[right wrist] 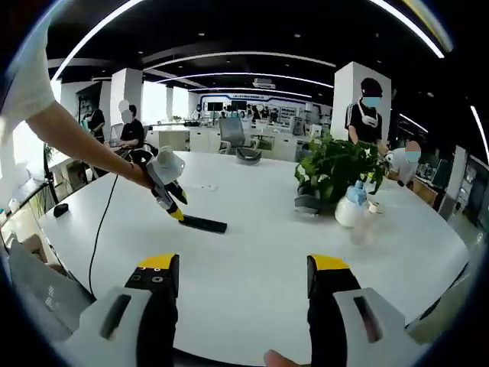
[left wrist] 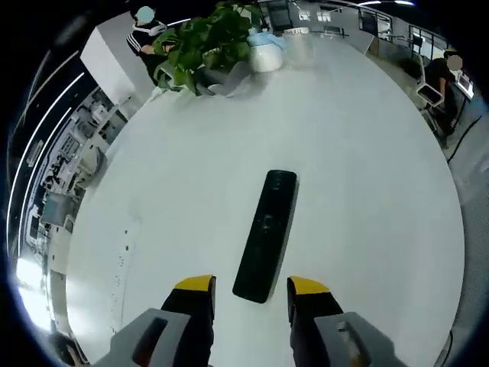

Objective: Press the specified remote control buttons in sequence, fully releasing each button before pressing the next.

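Note:
A long black remote control (left wrist: 266, 234) lies flat on the white table (left wrist: 367, 176), its near end between my left gripper's yellow-tipped jaws. My left gripper (left wrist: 252, 289) is open, with the jaws on either side of the remote's near end. In the right gripper view the remote (right wrist: 202, 223) lies far off on the table, and the left gripper (right wrist: 174, 200), held by a person's arm, hovers at its left end. My right gripper (right wrist: 243, 274) is open, high above the table's near part, with nothing between its jaws.
A green potted plant (left wrist: 205, 44) and a white spray bottle (left wrist: 265, 53) stand at the table's far end. In the right gripper view the plant (right wrist: 333, 170) and bottle (right wrist: 350, 206) sit at the right. A black cable (right wrist: 103, 229) trails over the table. People stand behind.

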{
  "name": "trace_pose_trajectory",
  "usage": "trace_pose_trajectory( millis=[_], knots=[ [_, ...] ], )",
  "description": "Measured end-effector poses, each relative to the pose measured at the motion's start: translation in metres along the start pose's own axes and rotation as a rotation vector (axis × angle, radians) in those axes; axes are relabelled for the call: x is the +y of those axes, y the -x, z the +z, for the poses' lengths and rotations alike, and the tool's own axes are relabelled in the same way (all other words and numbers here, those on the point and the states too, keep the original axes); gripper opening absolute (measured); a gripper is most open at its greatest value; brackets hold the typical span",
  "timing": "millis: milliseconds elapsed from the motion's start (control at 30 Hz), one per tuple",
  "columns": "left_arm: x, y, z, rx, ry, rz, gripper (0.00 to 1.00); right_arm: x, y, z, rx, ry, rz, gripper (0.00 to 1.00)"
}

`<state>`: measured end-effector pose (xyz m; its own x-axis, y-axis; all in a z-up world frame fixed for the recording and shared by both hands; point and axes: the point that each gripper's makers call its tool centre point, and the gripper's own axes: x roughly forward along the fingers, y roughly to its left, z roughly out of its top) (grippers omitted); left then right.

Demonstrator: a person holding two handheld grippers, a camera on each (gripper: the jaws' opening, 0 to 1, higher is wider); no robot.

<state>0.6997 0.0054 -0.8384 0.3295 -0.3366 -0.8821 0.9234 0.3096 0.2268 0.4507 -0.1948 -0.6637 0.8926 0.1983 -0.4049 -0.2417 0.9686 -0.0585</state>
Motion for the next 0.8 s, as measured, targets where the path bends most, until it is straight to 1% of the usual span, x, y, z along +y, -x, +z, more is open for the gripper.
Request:
trace_pose_trajectory(
  millis=[67, 133, 233, 333, 400, 467, 600, 667, 733, 800],
  knots=[
    [0.000, -0.002, 0.000, -0.003, 0.022, -0.011, 0.39, 0.014, 0.001, 0.005, -0.005, 0.001, 0.025, 0.70],
    [-0.001, -0.003, 0.000, -0.003, 0.028, -0.026, 0.39, 0.027, 0.002, 0.009, -0.008, -0.018, 0.055, 0.70],
    [-0.002, -0.006, -0.001, 0.006, 0.009, -0.032, 0.39, 0.041, 0.003, 0.010, -0.003, -0.088, 0.081, 0.70],
    [-0.002, -0.010, -0.004, 0.019, 0.002, -0.034, 0.39, 0.046, 0.006, 0.010, 0.005, -0.145, 0.090, 0.70],
    [-0.001, -0.012, -0.006, 0.027, 0.004, -0.033, 0.39, 0.046, 0.008, 0.011, 0.005, -0.161, 0.096, 0.70],
    [-0.001, -0.014, -0.006, 0.030, 0.005, -0.031, 0.39, 0.046, 0.010, 0.011, 0.010, -0.194, 0.095, 0.71],
    [-0.002, -0.018, -0.008, 0.045, 0.000, -0.035, 0.39, 0.053, 0.015, 0.016, 0.019, -0.251, 0.121, 0.71],
    [-0.002, -0.020, -0.010, 0.053, -0.005, -0.036, 0.39, 0.056, 0.019, 0.024, 0.010, -0.257, 0.130, 0.71],
    [-0.003, -0.022, -0.010, 0.057, -0.003, -0.039, 0.39, 0.061, 0.022, 0.034, -0.007, -0.304, 0.152, 0.72],
    [-0.004, -0.025, -0.010, 0.062, 0.003, -0.042, 0.39, 0.063, 0.024, 0.040, -0.012, -0.319, 0.164, 0.73]
  ],
)
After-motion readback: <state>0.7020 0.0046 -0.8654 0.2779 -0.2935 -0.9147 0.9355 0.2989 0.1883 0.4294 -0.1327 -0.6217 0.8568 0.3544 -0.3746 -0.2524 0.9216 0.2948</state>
